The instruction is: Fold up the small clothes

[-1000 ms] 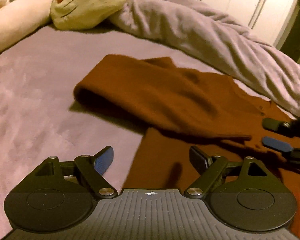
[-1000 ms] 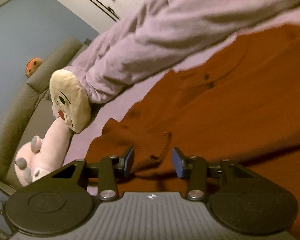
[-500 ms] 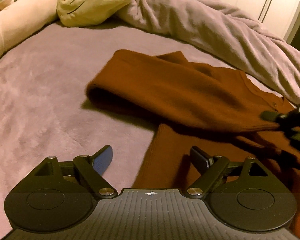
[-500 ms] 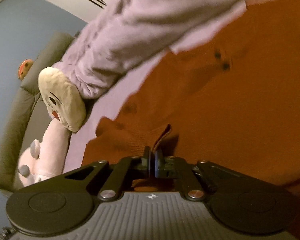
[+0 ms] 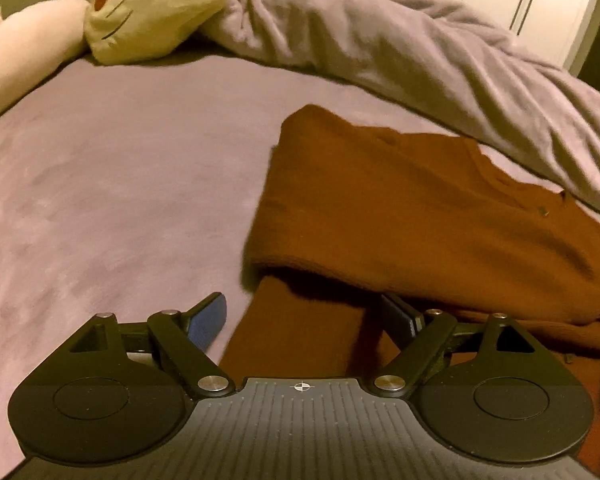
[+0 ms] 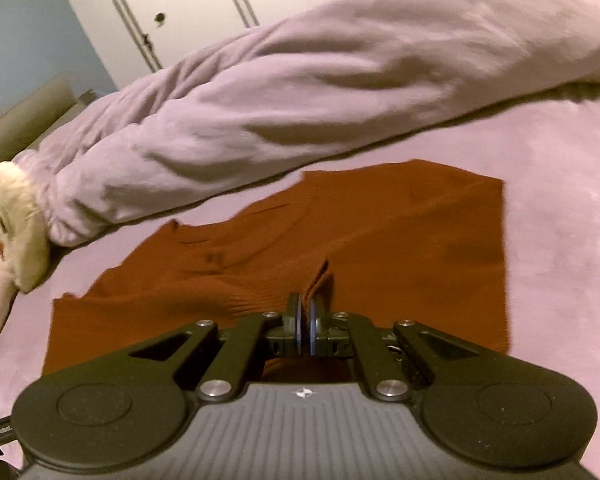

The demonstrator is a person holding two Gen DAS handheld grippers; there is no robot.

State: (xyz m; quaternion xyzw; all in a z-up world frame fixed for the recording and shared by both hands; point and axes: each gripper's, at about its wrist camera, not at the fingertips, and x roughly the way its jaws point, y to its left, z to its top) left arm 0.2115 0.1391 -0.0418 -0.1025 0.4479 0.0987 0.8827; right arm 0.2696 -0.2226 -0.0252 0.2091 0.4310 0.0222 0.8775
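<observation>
One rust-brown sweater (image 5: 440, 216) is laid out on the bed (image 5: 112, 184), and that's the only piece of clothing to be seen. Two sets of tongs are counted. The left tongs (image 5: 306, 322) are spread wide with nothing pinched; the sweater's lower layer sits right between and ahead of them, and a folded-over flap is draped just beyond their tips. The right tongs (image 6: 305, 316) are clamped tight on a ribbed edge of the sweater (image 6: 380, 236), which is bunched up into a little ridge right at the tips; the rest of the fabric is spread flat ahead and to both sides of them. The bed is covered in a soft lilac sheet. One rumpled lilac duvet (image 6: 300, 80) is heaped past the sweater, one cream cat-face cushion (image 5: 156, 4) and one pink plush (image 5: 24, 56) are parked far off to the left. White wardrobe doors (image 6: 204, 8) and a blue wall (image 6: 24, 36) are seen behind.
</observation>
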